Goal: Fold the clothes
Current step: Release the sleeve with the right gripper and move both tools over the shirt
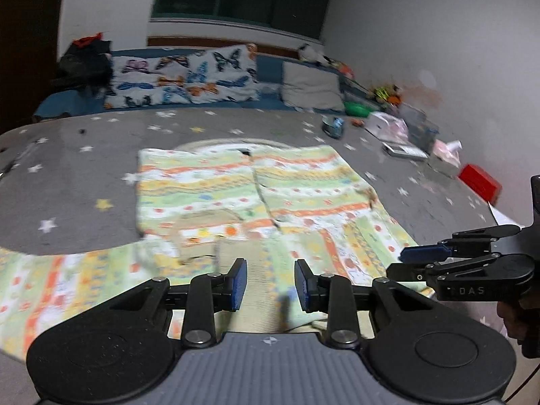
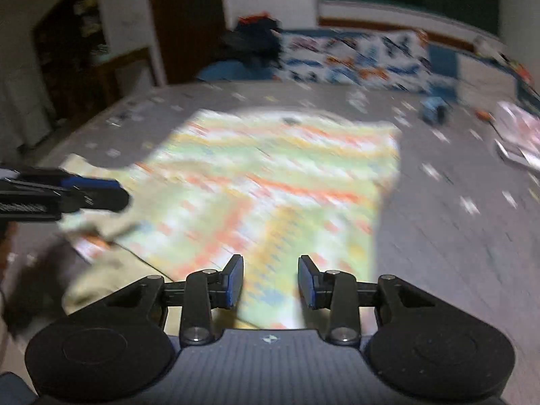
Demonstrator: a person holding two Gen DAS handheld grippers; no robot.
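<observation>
A small garment (image 1: 243,195) with green, orange and yellow stripes lies spread on the grey star-print mat (image 1: 84,175). One sleeve reaches out to the left, and the near part shows a beige lining. My left gripper (image 1: 270,285) hovers open over the garment's near edge with nothing between its blue pads. My right gripper (image 1: 415,261) enters from the right, just above the cloth's right edge. In the right wrist view the garment (image 2: 270,182) is blurred, my right gripper (image 2: 270,280) is open above its near edge, and my left gripper (image 2: 111,190) shows at the left.
A butterfly-print quilt (image 1: 182,77) and a grey pillow (image 1: 312,87) lie at the back. Toys, a green bowl (image 1: 357,109), boxes and a red box (image 1: 479,182) line the right wall. Dark clothes (image 1: 86,59) are piled at back left. A hand (image 1: 516,320) holds the right gripper.
</observation>
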